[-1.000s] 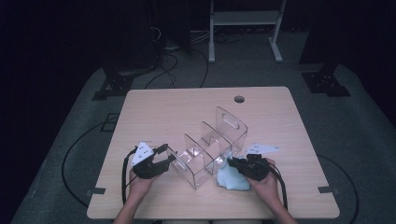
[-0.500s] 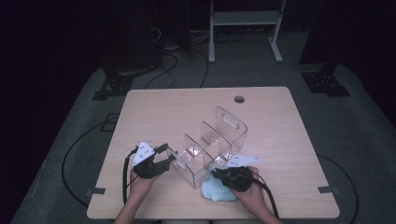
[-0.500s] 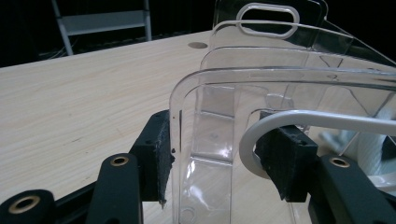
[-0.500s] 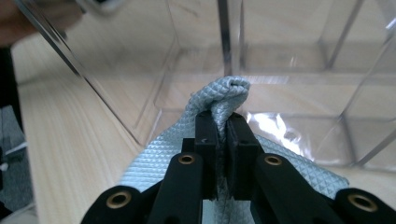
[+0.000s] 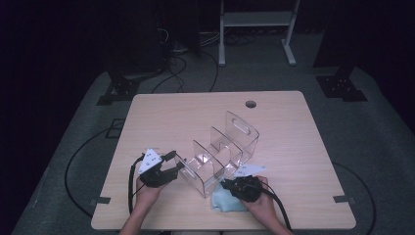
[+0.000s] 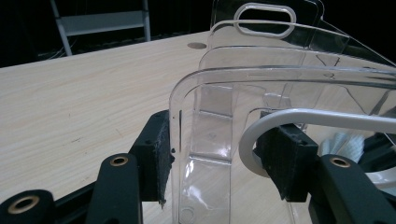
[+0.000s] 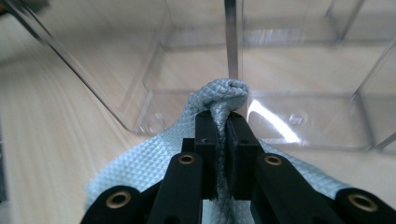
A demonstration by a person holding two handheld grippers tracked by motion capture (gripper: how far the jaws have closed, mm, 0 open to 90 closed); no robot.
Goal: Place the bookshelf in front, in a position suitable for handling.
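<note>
While I keep the clear plastic organizer (image 5: 218, 156) steady on the table (image 5: 293, 132), its near end wall sits between the pads of my left gripper (image 5: 172, 165), which in the left gripper view straddle the wall with a narrow gap on each side; I cannot tell whether they actually press on it. My right gripper (image 5: 234, 185) has its jaws clamped tight on a bunched fold of the pale blue cloth (image 7: 140, 168), the pinched tip just in front of the organizer's side wall and the rest of the cloth trailing on the table near the front edge. My worry from here is that a firm wipe could shove the light organizer sideways or tip it if the left hold is only loose, and that so small a pinch of cloth could slip out or drag uselessly. The hard jaw tips could also scuff the clear plastic if I push too close. Compared with a second ago, my right hand and the cloth have slid left along the front edge toward the organizer's near corner; the left hand and organizer look unmoved.
</note>
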